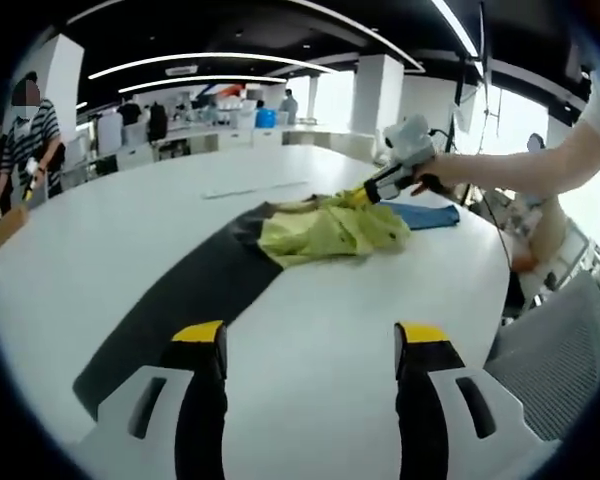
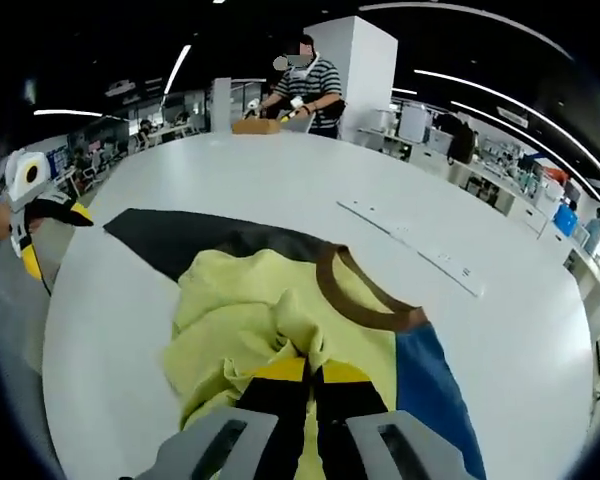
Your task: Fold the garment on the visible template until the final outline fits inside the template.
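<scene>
While right gripper [image 2: 313, 375] pinches bunched shirt [image 2: 270, 320] atop dark template [image 2: 170, 240], left gripper [image 1: 310, 345] hangs near template's end, jaws spread, empty.

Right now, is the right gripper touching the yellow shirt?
Touching. In the right gripper view, the right gripper is shut on bunched fabric of the yellow shirt.

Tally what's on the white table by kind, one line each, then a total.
Yellow garment: 1
Dark template mat: 1
Blue cloth: 1
Long pale strip: 1
Hand-held gripper touching the garment: 1
Total: 5
</scene>
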`<state>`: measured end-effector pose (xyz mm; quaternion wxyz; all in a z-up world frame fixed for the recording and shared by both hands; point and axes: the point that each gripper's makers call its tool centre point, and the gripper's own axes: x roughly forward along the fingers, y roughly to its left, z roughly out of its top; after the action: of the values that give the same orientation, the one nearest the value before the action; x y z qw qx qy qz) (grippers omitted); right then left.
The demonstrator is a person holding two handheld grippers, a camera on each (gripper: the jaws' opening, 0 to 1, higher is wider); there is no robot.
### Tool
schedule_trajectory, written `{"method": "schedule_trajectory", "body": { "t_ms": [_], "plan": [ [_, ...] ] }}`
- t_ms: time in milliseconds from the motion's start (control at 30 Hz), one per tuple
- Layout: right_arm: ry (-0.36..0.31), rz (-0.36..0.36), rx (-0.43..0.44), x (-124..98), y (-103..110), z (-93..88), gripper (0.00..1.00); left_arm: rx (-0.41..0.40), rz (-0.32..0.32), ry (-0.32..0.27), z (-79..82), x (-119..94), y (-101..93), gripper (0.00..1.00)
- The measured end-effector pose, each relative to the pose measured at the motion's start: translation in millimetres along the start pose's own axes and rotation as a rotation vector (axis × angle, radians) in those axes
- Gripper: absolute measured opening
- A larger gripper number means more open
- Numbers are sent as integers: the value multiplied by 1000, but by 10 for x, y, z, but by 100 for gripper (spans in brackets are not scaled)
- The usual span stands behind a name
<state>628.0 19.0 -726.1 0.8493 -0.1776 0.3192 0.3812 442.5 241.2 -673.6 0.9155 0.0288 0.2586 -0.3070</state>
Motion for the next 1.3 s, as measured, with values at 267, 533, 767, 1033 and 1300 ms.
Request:
{"method": "schedule_trajectory", "body": {
  "t_ms": [267,533,767,1033,1300],
  "plan": [
    [45,-16,52,95,-49,-138,0,-21,4,-1,-1,43,23,61],
    [-47,-68,203,-55,-117,56,8,-36,4,-7,37,74,4,57],
    [-102,-53,206,-344,-11,218,28,-152,5,-49,145,129,21,52],
    [-84,-43,234,-678,259,118,25,-196,1,-70,252,237,-2,45],
    [-60,-33,280,-899,494,-103,23,-207,-19,-51,334,437,-86,37]
  ]
}}
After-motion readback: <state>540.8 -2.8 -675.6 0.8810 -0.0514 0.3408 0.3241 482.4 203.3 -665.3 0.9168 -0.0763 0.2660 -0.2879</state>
